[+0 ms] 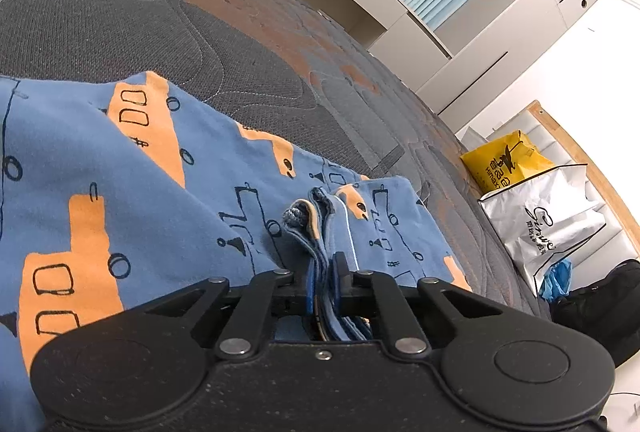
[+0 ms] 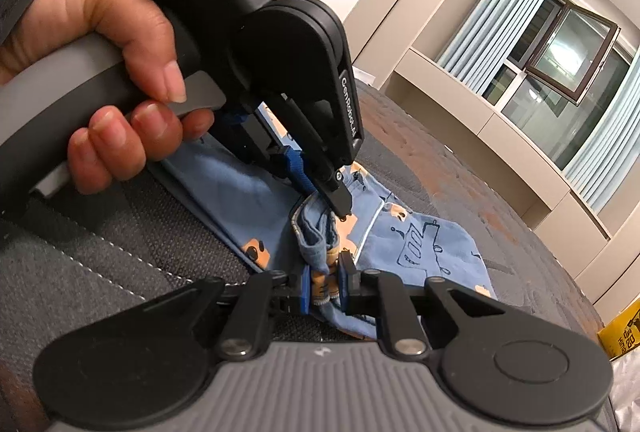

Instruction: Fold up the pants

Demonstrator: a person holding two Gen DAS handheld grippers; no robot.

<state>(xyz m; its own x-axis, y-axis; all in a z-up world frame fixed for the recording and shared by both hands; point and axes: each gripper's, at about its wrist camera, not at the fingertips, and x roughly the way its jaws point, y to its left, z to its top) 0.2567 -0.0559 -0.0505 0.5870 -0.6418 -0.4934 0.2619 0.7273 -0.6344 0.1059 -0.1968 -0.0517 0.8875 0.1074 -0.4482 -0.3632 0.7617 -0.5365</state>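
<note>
Now, left gripper [image 1: 323,286]: jaws nearly together, clamped on bunched layered edge of pants [image 1: 132,199]. Blue-orange printed cloth spreads from 9 to 1 o'clock over dark quilted mattress [image 1: 168,23]. Yellow bag [image 1: 506,161] and silver bag [image 1: 548,220] at 3 o'clock, off mattress edge. Right wrist view: hand [image 2: 100,71] at 10 o'clock squeezes left gripper handle, blocking much of cloth. Right gripper [image 2: 325,286]: jaws narrow, pinching gathered hem just beside left fingertips. Window [image 2: 568,43] at 2 o'clock.
</note>
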